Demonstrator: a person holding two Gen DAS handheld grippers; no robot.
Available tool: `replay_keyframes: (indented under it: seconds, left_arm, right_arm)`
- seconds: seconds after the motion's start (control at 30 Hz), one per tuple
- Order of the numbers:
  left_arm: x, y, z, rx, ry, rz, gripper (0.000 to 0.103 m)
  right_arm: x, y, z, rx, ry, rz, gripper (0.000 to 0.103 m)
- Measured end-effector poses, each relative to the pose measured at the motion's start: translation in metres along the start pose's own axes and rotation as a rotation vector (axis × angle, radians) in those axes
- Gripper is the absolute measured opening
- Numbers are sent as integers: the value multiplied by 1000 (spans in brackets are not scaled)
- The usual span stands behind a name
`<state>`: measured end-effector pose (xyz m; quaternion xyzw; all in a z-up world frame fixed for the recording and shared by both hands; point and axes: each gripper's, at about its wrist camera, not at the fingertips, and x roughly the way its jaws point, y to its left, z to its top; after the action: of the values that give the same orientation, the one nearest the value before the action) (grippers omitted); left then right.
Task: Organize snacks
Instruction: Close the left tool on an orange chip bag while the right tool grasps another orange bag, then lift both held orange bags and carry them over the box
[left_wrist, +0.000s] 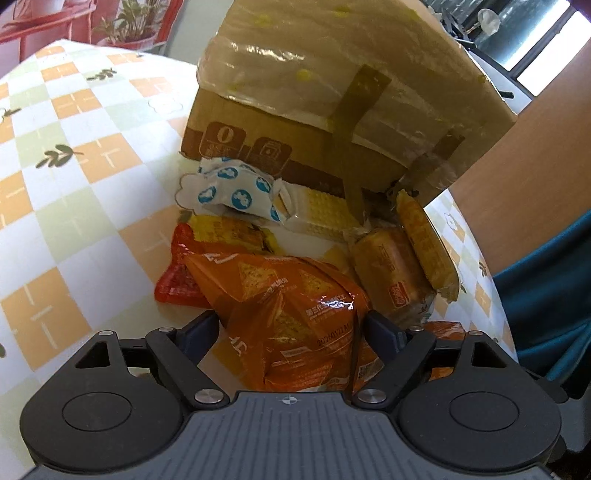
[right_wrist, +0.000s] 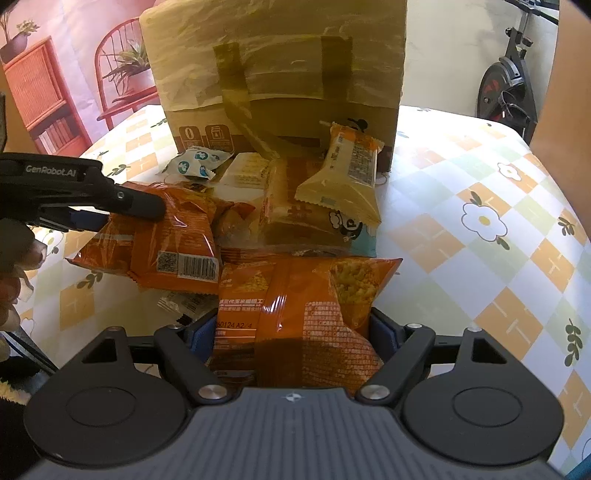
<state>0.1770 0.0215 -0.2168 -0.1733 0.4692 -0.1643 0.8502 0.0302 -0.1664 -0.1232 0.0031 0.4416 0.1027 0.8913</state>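
A pile of snack packets lies on the checked tablecloth in front of a taped cardboard box (left_wrist: 332, 110) (right_wrist: 280, 74). My left gripper (left_wrist: 291, 325) is shut on an orange chip bag (left_wrist: 288, 302); in the right wrist view it (right_wrist: 122, 210) comes in from the left, clamped on that bag (right_wrist: 173, 240). My right gripper (right_wrist: 291, 328) is shut on a second orange chip bag (right_wrist: 299, 306). Behind lie a white packet with blue dots (left_wrist: 229, 188) (right_wrist: 195, 162), a yellow wafer pack (left_wrist: 317, 214), a brown cake pack (left_wrist: 388, 273) and a pale yellow-orange packet (right_wrist: 343, 173) leaning on the box.
The tablecloth (right_wrist: 498, 221) has orange, green and white squares with flowers. A red chair and plant backdrop (right_wrist: 122, 74) stands behind the table. An exercise bike (right_wrist: 506, 88) stands at the far right. A person's teal sleeve (left_wrist: 546, 295) is at the table's right edge.
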Motion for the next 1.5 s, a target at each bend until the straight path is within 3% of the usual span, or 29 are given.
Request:
replay_keyframes:
  seconds: [0.17,0.37,0.6,0.87,1.1,1.5]
  left_arm:
    - [8,1,-2,-13,12,-30,87]
    - [2,-1,-4,11,-23,-46,66]
    - [-32,-4,0,55,-125,-39,65]
    - [-49,-8,-5,96,-172,-27,65]
    - [-62,-16,-4,149,-220,-13,65]
    - [-109,-27,27,233,-382,-12,65]
  right_arm:
    - [0,1,-1,0,-4,-1,82]
    - [0,0,-1,4,-5,0,82]
    - [-3,-2,-1,21,0,6,80]
    - [-14,-6,-5,32,-4,-6,79]
    - [-33,-11,-1,61,-60,-16,79]
    - [-77,-16,52,53,-279,-6,79]
